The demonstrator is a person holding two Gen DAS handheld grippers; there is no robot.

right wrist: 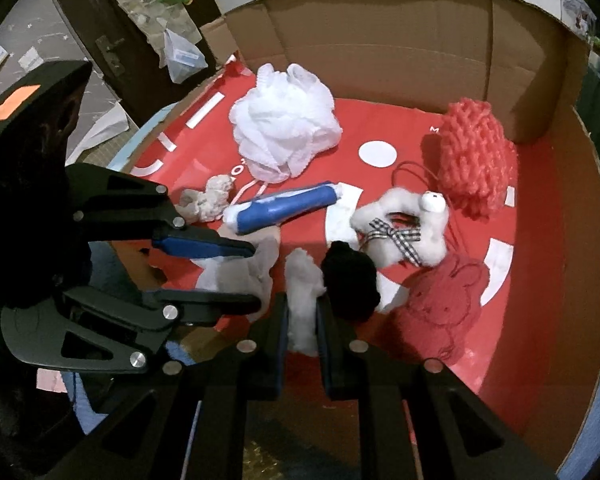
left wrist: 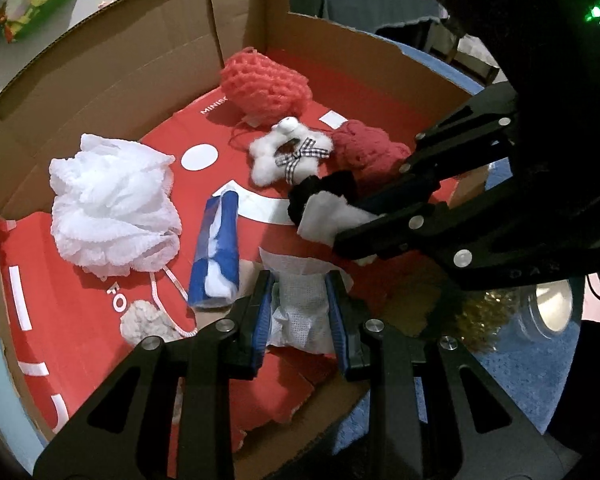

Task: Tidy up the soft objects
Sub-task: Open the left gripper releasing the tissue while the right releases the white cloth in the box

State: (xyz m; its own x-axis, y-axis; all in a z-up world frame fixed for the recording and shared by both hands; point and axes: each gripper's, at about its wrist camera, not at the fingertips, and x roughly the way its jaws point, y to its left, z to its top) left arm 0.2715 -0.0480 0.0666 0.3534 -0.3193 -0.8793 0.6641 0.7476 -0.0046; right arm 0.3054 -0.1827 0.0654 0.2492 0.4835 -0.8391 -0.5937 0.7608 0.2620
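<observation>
My left gripper (left wrist: 300, 300) is shut on a white mesh pouch (left wrist: 300, 312) over the near edge of a cardboard box (left wrist: 112, 64) with a red floor. My right gripper (right wrist: 302, 312) is shut on a white cotton wad (right wrist: 302, 284), beside a black fuzzy piece (right wrist: 350, 280). In the box lie a white bath pouf (left wrist: 112, 208), a blue roll with cotton (left wrist: 218, 252), a coral mesh pouf (left wrist: 264, 84), a white plush with checked bow (left wrist: 288, 156), a dark red cloth (left wrist: 364, 148) and a small beige plush (left wrist: 144, 324).
The box walls stand high at the back and left. The near wall is folded down and torn (left wrist: 284, 400). A blue mat (left wrist: 532, 372) lies under the box, with gold tinsel (left wrist: 484, 320) and a clear dish (left wrist: 548, 308) at right.
</observation>
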